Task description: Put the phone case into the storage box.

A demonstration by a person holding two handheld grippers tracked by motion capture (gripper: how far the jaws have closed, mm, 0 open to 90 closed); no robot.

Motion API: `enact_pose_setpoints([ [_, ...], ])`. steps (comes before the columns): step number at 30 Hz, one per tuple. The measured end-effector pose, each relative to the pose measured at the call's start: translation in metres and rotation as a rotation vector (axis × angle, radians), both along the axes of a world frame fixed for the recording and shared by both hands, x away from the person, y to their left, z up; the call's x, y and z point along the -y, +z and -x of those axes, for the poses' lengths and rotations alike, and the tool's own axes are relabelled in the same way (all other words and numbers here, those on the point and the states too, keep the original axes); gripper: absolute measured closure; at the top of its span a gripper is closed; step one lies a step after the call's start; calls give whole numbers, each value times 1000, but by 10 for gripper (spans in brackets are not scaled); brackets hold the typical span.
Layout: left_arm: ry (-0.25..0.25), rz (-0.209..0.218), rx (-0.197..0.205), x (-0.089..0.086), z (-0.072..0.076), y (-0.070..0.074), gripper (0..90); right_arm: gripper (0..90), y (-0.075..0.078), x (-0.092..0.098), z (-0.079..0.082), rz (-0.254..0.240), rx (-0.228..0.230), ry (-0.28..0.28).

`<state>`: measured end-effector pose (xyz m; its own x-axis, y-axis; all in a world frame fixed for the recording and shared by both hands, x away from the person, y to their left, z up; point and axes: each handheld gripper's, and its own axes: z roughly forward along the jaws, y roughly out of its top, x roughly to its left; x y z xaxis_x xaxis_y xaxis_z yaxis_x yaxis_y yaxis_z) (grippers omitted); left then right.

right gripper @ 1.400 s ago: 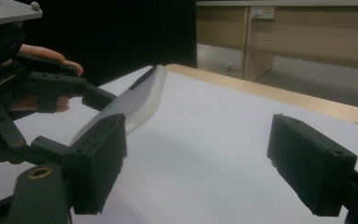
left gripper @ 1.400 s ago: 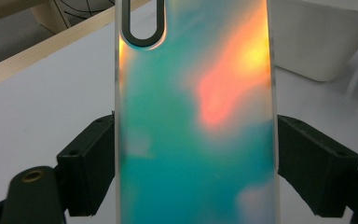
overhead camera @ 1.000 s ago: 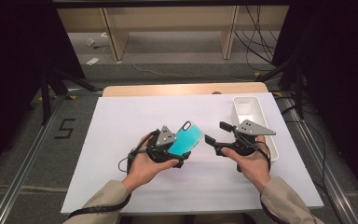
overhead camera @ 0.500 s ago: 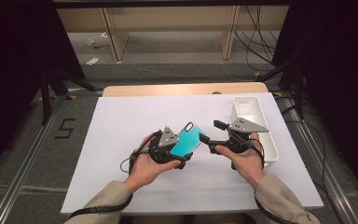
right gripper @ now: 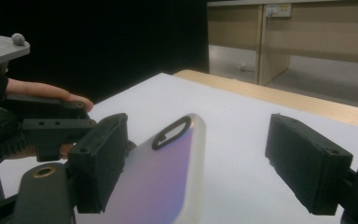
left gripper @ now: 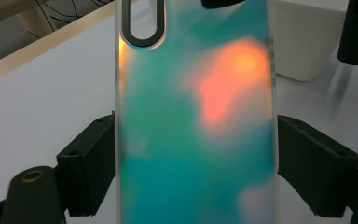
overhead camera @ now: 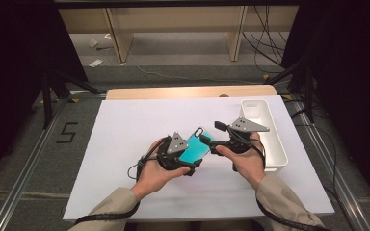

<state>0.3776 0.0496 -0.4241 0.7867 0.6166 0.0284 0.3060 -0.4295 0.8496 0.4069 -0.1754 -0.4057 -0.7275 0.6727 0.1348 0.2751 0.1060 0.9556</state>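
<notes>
- The white table (overhead camera: 125, 125) is spanning the frame centre, serving as my work surface.
- The white tray (overhead camera: 270, 139) is sitting at right of centre, just beside my right hand.
- The teal phone case (overhead camera: 196, 144) is hanging mid-frame, above the table.
- My left gripper (overhead camera: 192, 161) is clamping the case's long edges, presenting its free end.
- My right gripper (overhead camera: 212, 139) is standing wide, jaws straddling that end without pressing, probably for a handover.

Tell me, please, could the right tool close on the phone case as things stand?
Probably yes: the right tool stands open with the phone case already partly between its jaws, and nothing blocks it. The left tool grips the case's sides.
</notes>
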Motion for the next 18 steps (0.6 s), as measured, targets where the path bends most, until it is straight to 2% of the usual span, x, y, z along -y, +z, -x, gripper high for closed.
enact_pose_setpoints([
  [7, -7, -1, 5, 2, 1, 0, 173, 247, -3, -7, -5, 6, -16, 5],
  [18, -11, 1, 9, 4, 2, -1, 173, 335, -9, -12, -10, -14, -55, 19],
])
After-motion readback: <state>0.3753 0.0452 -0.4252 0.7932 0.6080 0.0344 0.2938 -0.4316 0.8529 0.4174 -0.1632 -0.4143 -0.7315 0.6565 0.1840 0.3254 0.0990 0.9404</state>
